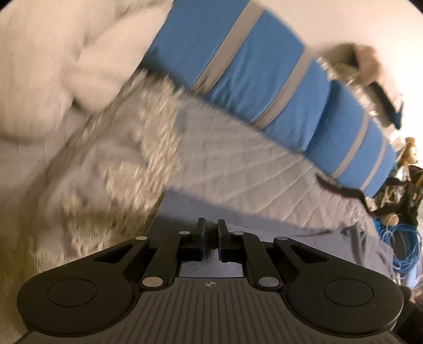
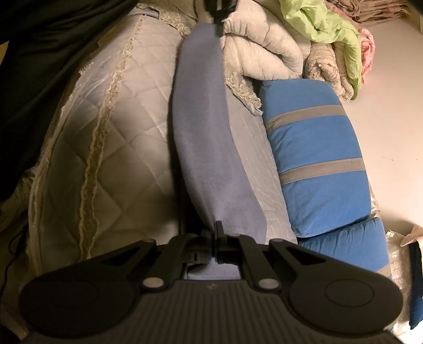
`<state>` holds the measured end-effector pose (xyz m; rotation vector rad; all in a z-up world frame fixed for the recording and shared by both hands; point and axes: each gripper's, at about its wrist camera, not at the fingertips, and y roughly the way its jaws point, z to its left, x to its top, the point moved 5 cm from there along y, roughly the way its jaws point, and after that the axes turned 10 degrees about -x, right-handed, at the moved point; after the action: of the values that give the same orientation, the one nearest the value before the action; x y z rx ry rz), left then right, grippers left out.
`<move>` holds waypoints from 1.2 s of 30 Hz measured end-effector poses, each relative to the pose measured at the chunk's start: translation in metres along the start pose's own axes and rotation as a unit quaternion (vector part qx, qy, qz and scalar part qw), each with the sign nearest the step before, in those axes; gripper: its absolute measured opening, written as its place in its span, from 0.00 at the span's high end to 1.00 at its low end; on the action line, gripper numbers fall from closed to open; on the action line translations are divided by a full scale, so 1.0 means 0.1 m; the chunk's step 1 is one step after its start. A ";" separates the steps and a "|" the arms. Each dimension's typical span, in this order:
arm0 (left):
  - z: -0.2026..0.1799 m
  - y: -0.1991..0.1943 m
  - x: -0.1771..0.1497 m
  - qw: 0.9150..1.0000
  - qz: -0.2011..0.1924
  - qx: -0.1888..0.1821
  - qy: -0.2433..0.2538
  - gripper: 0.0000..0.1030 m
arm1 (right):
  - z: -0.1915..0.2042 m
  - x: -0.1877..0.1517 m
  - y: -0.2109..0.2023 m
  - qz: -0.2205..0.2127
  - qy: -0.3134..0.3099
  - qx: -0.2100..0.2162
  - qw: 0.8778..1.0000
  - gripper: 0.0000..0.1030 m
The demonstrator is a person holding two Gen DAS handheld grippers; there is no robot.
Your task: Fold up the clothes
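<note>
A long lavender-blue garment lies stretched in a narrow band over a quilted bedspread. My right gripper is shut on its near end, with the cloth pinched between the fingers. At the far end, my left gripper grips the garment's other end beside a white duvet. In the left wrist view, which is blurred, the left gripper has its fingers close together with the same lavender garment caught between them and spreading out below.
A blue cushion with grey stripes runs along the bed's right side, next to a pale wall. A bunched white duvet and a green cloth lie beyond. A person's dark sleeve fills the upper left. A blue cable coil hangs at right.
</note>
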<state>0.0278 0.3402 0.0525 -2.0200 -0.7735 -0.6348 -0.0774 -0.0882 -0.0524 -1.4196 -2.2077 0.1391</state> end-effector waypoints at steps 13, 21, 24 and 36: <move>0.08 -0.01 0.01 0.990 0.012 0.132 0.044 0.41 | 0.04 0.01 0.01 0.000 0.002 -0.001 1.000 0.84; 0.27 0.15 -0.16 0.992 0.049 0.118 -0.014 0.42 | 0.05 0.01 0.02 0.001 -0.001 -0.001 1.000 0.76; 0.36 0.26 -0.18 0.992 0.062 0.099 -0.054 0.49 | 0.05 0.01 0.01 0.001 0.000 -0.001 1.000 0.76; -0.14 0.02 0.14 0.994 -0.035 0.085 0.054 0.96 | 0.05 0.00 0.01 -0.001 0.003 0.000 1.000 0.77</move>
<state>0.0370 0.3315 0.0676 -1.7951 -0.8082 -0.6883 -0.0792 -0.0871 -0.0574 -1.4152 -2.2048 0.1324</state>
